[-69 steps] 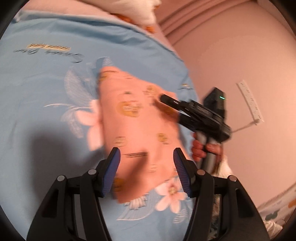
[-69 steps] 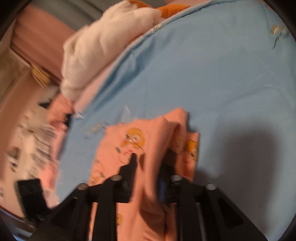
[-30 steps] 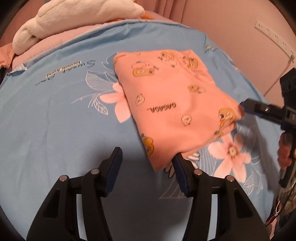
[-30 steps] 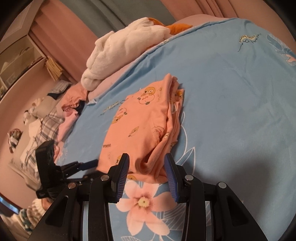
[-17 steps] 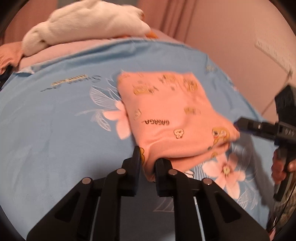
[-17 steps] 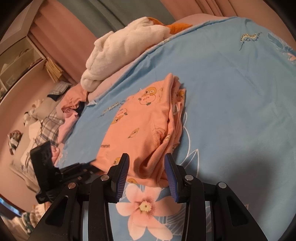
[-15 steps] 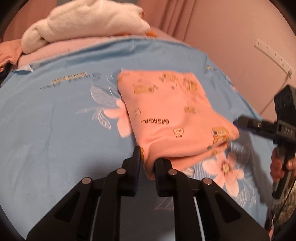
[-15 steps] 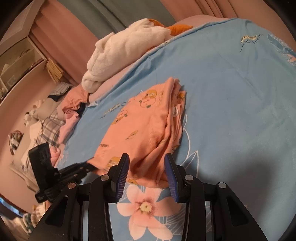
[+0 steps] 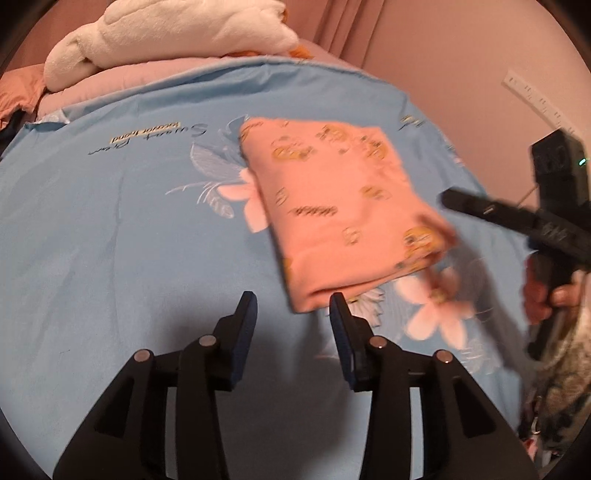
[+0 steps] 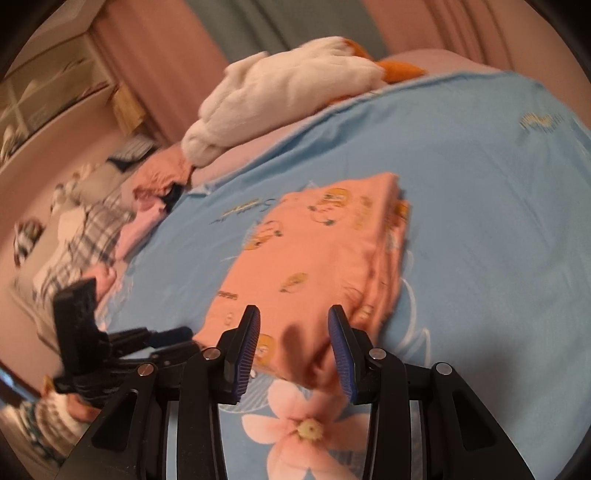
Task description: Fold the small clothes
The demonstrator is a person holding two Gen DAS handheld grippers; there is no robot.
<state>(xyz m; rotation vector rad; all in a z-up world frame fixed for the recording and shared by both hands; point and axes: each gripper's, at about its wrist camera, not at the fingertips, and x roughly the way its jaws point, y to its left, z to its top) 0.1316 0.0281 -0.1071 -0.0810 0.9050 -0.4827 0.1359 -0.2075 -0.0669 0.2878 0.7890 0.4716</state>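
Garment: folded orange cloth (image 9: 343, 218) printed with yellow cartoon figures, lying flat as a compact rectangle on the blue bedsheet (image 9: 110, 240); seen from the right wrist (image 10: 310, 266), its stacked layer edges show along the right-hand side.
Left gripper (image 9: 293, 306): jaws part-way apart and opening; the near corner of the cloth lies just ahead of the fingertips, and neither blue pad presses on it.
Right gripper (image 10: 293, 332): jaws part-way apart and steady; the near edge of the cloth sits between the fingers in the picture, with a gap visible on each side, so no pinch is seen. In the left wrist view the same tool (image 9: 448, 199) points at the far right corner of the cloth and stands clear of it.
Hand (image 9: 543, 295): wrapped around the right gripper's handle at the right edge of the left wrist view.
Bedsheet detail: large pink flower (image 10: 303, 424) printed directly below the right gripper; script lettering (image 9: 147, 138) printed behind the cloth.
Background: white plush bundle (image 9: 177, 33) at the head of the bed, well apart from the cloth; heap of unfolded clothes (image 10: 103, 221) beyond the sheet's left edge in the right wrist view.
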